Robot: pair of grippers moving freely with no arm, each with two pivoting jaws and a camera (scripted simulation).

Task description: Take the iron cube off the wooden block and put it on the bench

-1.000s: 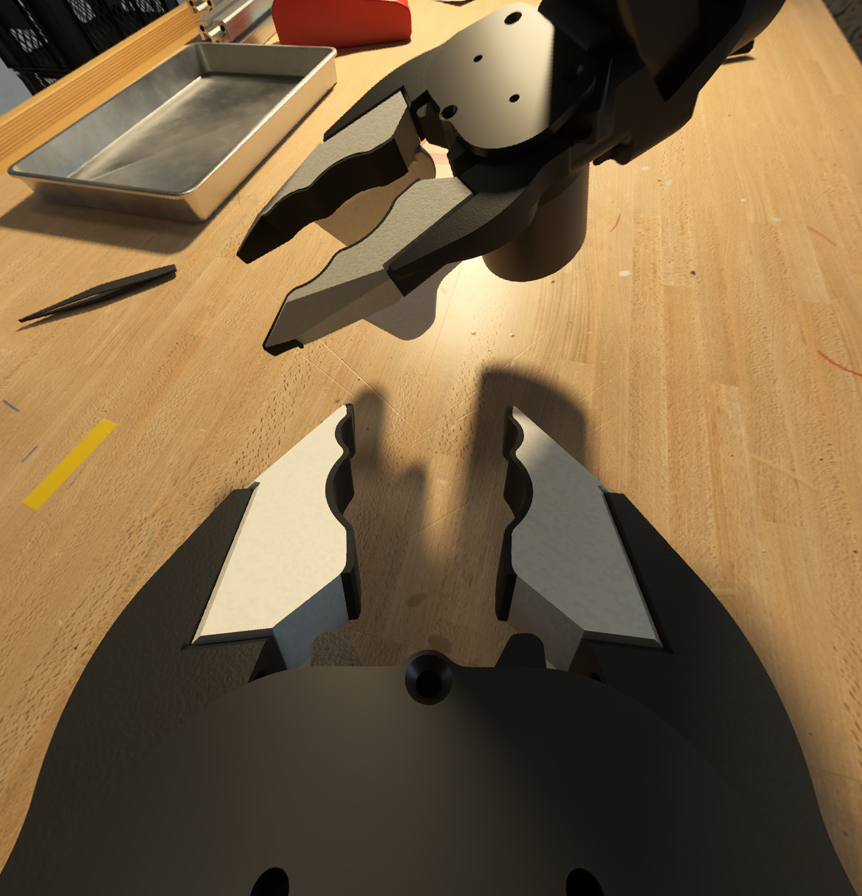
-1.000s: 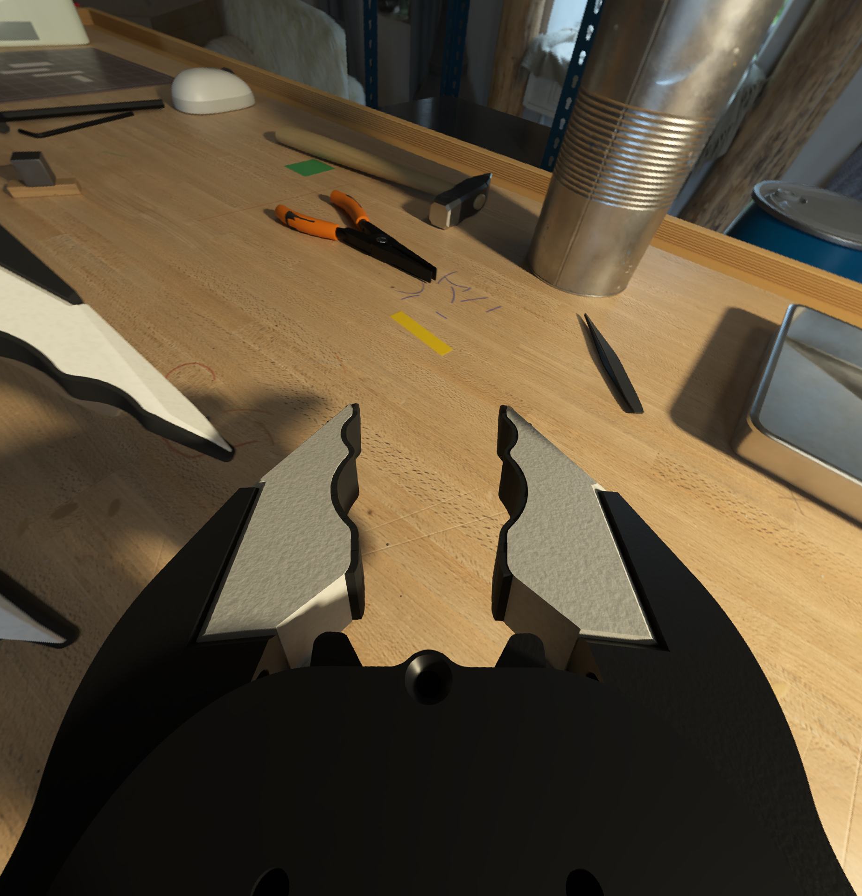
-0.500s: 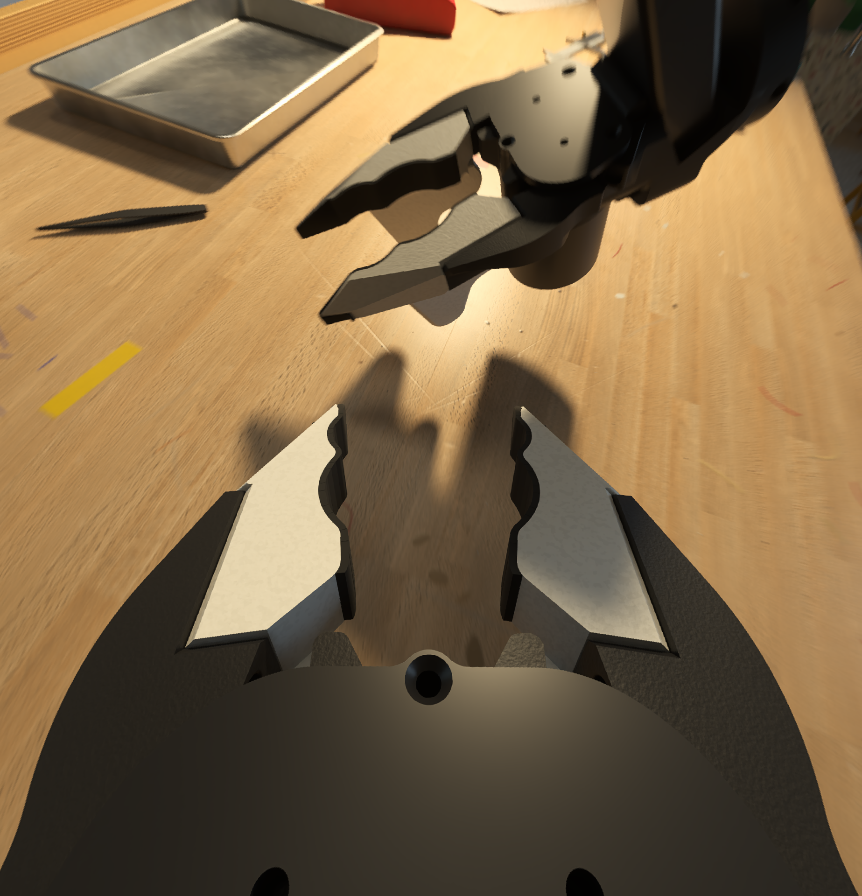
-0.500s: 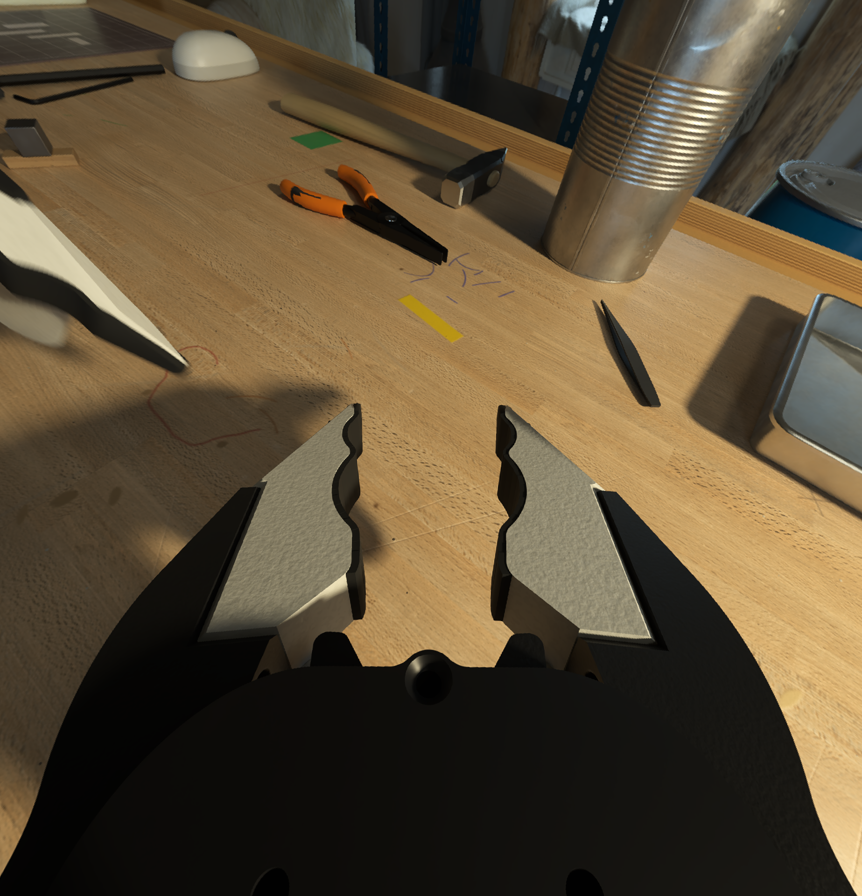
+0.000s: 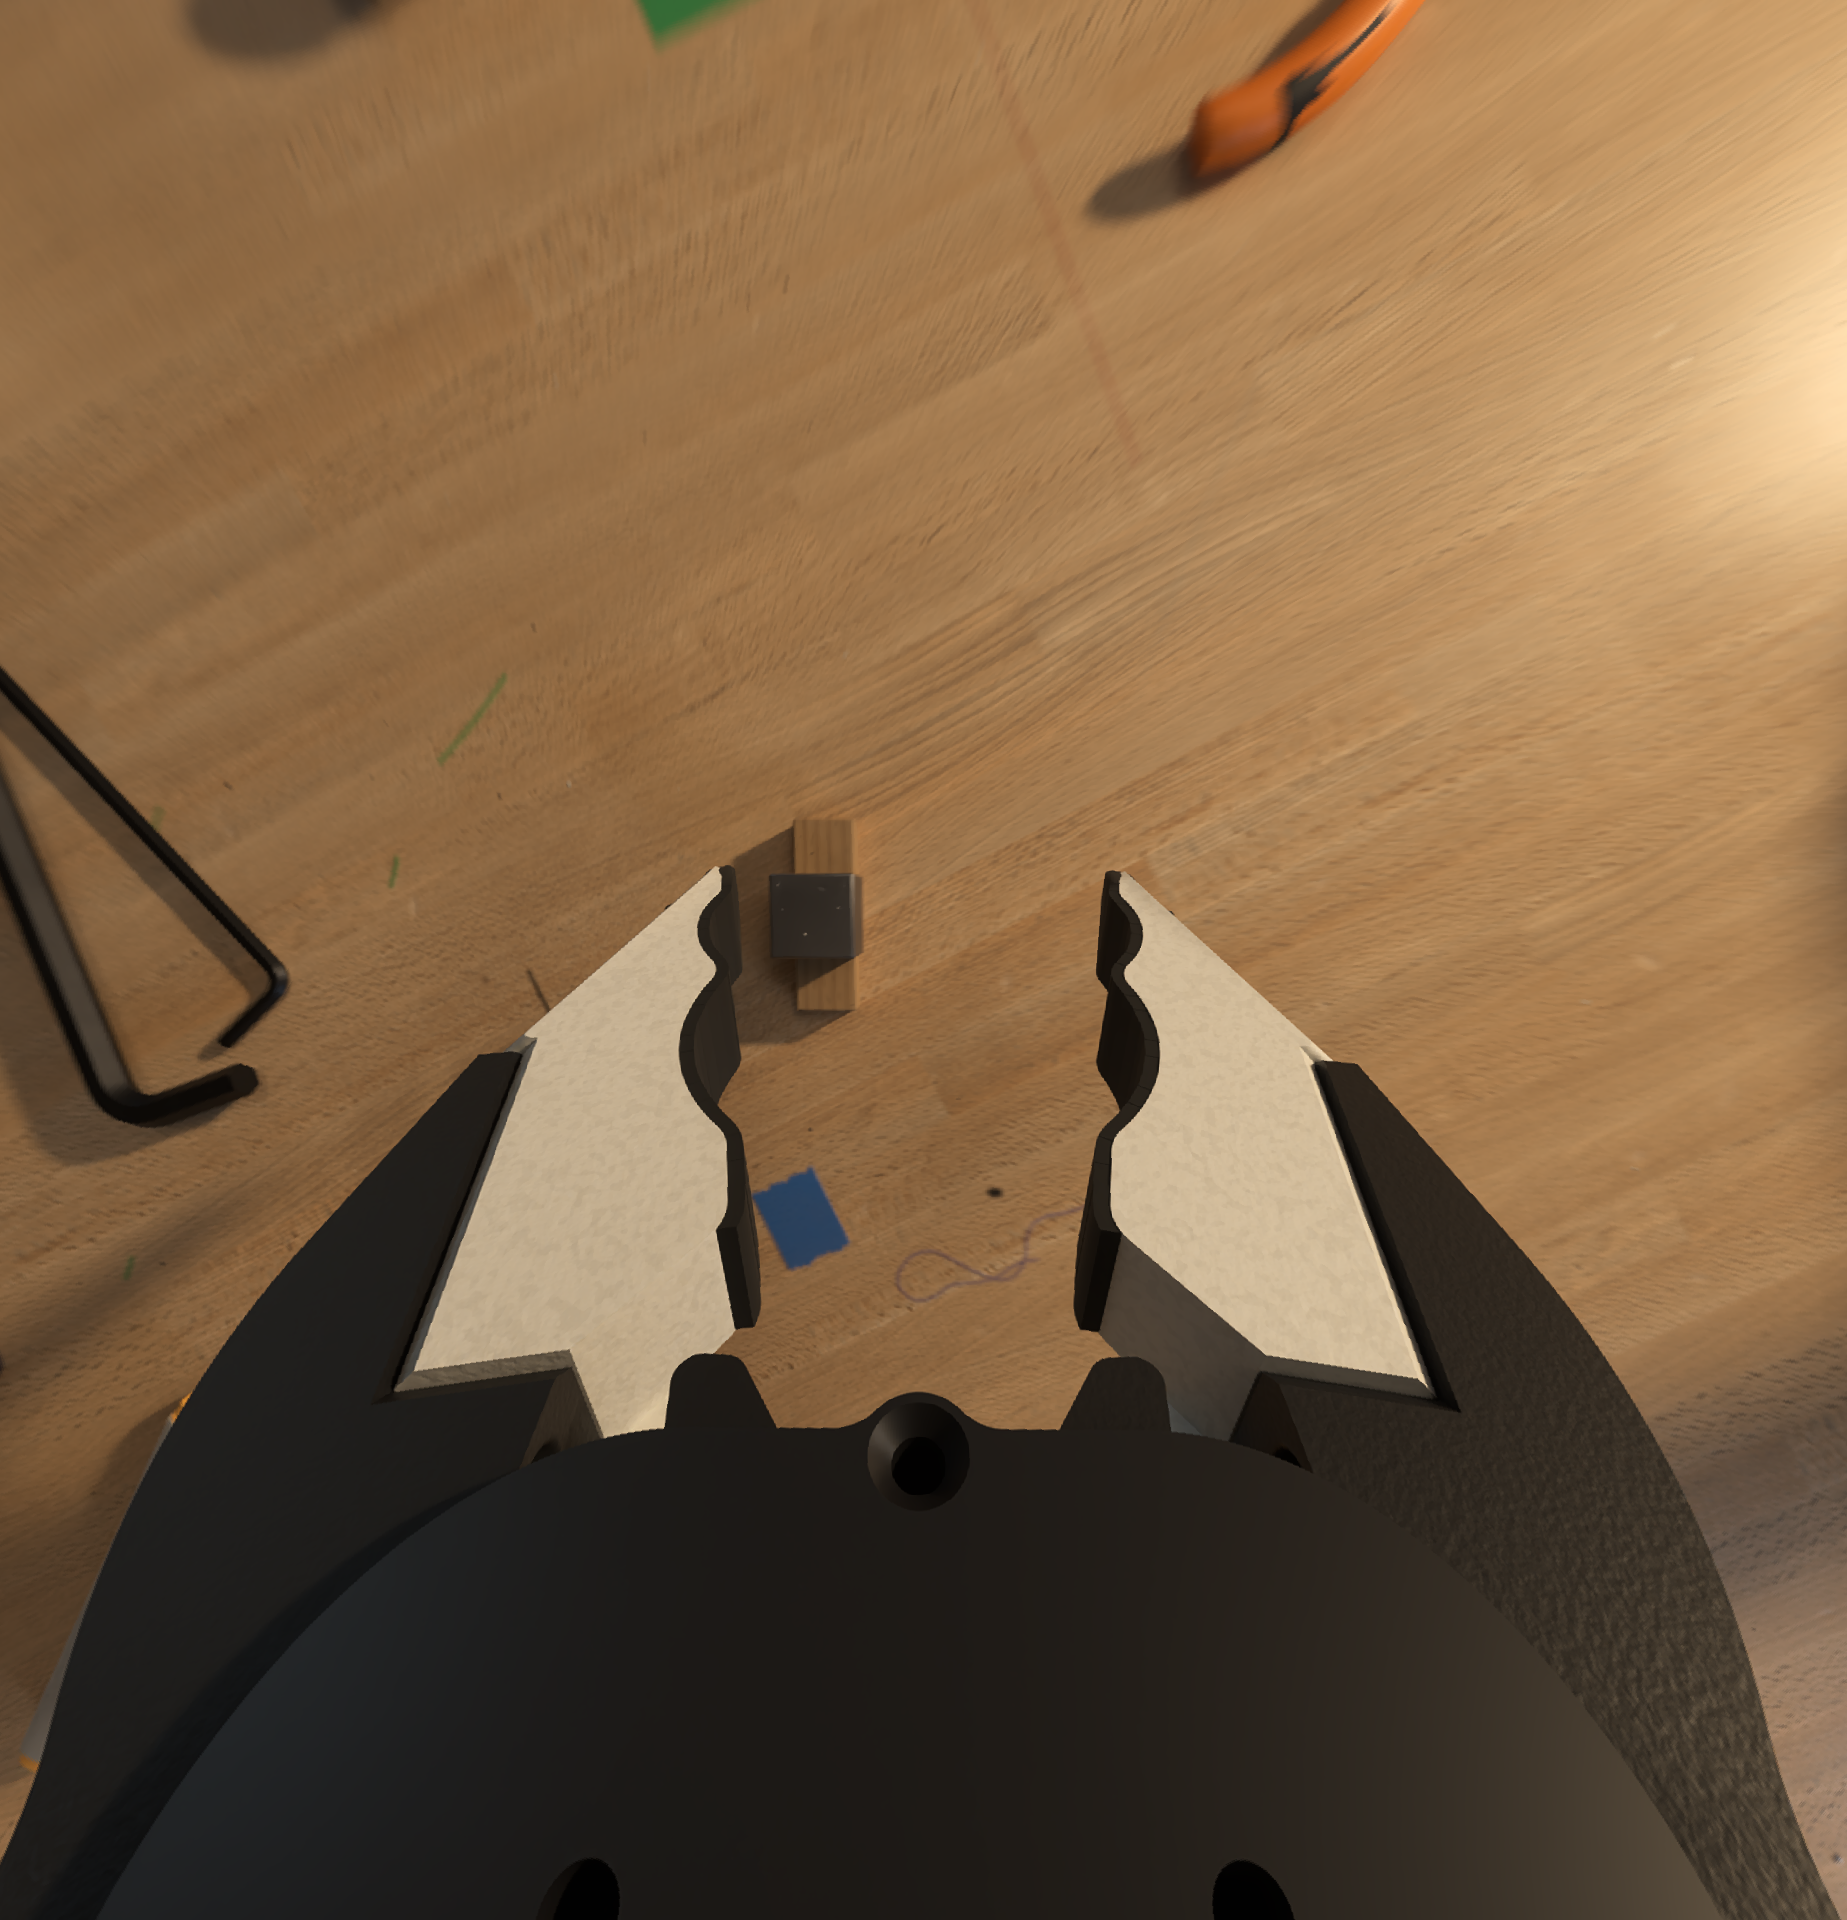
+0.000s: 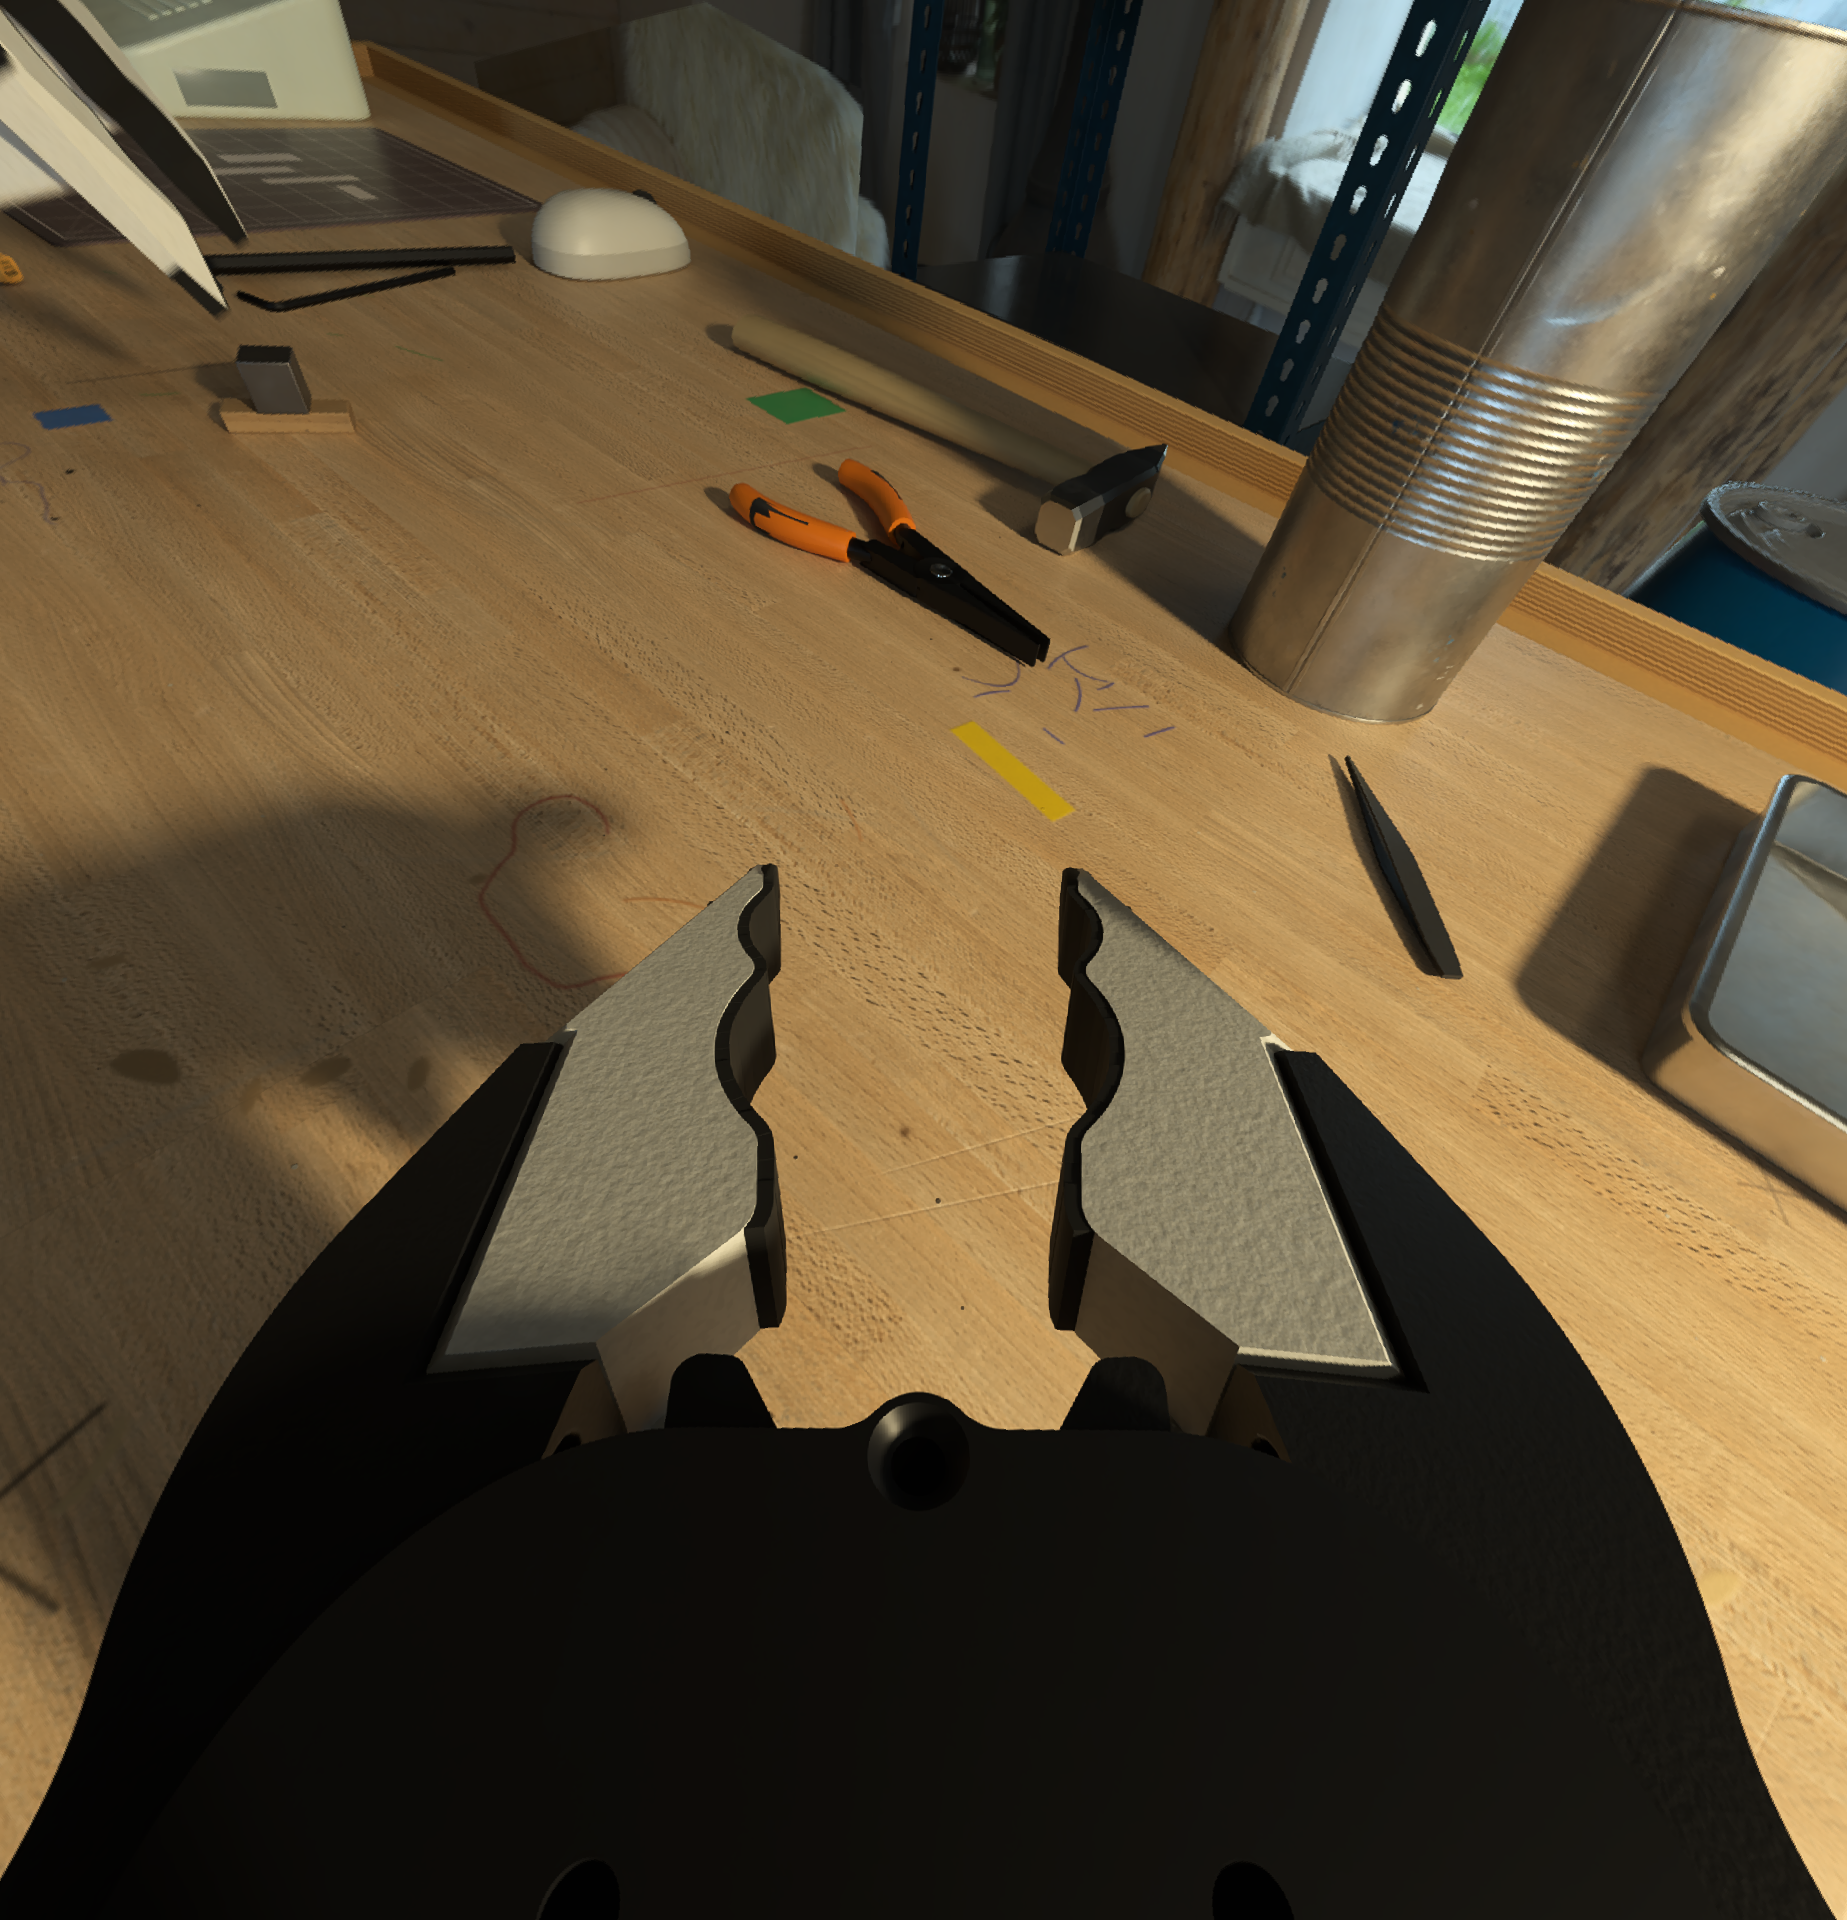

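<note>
Sitting on the bench (image 6: 483, 644): one cube (image 6: 272, 376); one block (image 6: 287, 420); two hex keys (image 6: 363, 258); one pliers (image 6: 888, 551); one hammer (image 6: 1090, 497); one can (image 6: 1470, 457); one tweezers (image 6: 1402, 868); one tray (image 6: 1688, 1049); one white dome (image 6: 607, 235); four tape bits: blue (image 6: 71, 417), green (image 6: 794, 404), yellow (image 6: 1012, 771); two grippers (image 5: 914, 883) (image 6: 917, 883) hovering.

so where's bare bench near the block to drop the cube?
Open wood lies right of the wooden block, under the open left gripper, and beyond it toward the pliers. The blue patch and hex keys crowd the near-left side.
</note>
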